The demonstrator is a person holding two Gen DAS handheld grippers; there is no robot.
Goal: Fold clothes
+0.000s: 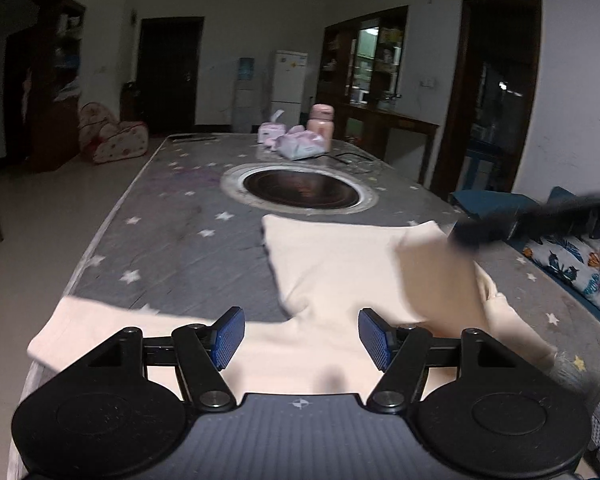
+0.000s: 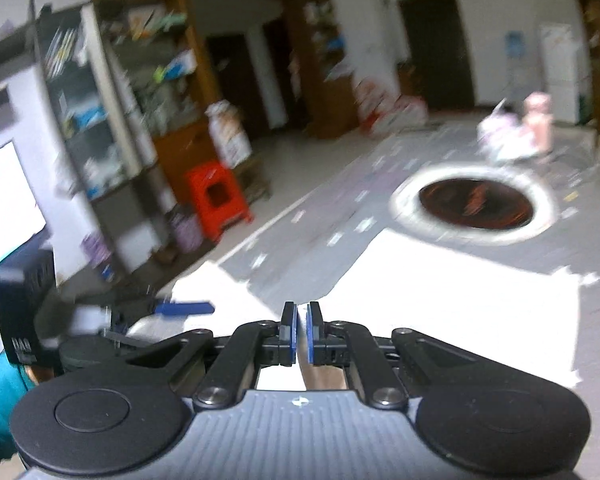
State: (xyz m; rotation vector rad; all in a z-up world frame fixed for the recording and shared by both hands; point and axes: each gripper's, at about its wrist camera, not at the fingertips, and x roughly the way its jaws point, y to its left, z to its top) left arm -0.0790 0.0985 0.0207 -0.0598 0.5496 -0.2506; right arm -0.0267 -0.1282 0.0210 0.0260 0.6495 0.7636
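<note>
My left tongs [image 1: 302, 338] stand wide apart, holding nothing, above the near part of the cream garment [image 1: 332, 264], which lies spread on the grey star-patterned table [image 1: 172, 216]. One sleeve reaches the table's left edge, with bare floor [image 1: 28, 216] beyond it; left of the garment there is open star cloth to work across. Past the garment's far edge sits the round black well [image 1: 300, 190] sunk in the table, dark inside; what it holds I cannot tell. At the far end stand pink packets [image 1: 296, 142] and a pink bottle [image 1: 321, 124]. On the right, my right tongs [image 2: 301, 334] are pressed together on a flap of the garment, lifted off the table.
</note>
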